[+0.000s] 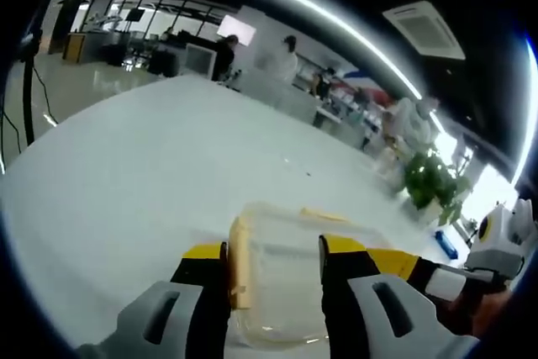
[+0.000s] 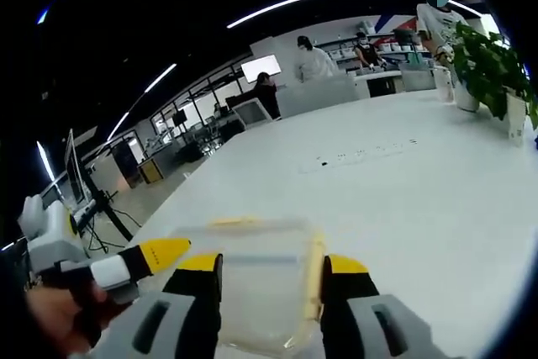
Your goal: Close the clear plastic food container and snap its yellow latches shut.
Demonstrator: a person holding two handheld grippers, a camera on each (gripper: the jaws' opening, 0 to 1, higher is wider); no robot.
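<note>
The clear plastic food container lies flat on the white tabletop, its lid seemingly down, though the plastic is too clear to be sure. In the left gripper view its long axis runs away from the camera, with a yellow latch along the left edge and another at the far end. In the right gripper view the container shows a latch on its right edge and one on the far rim.

The left gripper has its jaws wide, straddling the container; the right gripper does likewise. The right gripper's yellow tip enters the left gripper view from the right.

A potted plant stands far off on the tabletop.
</note>
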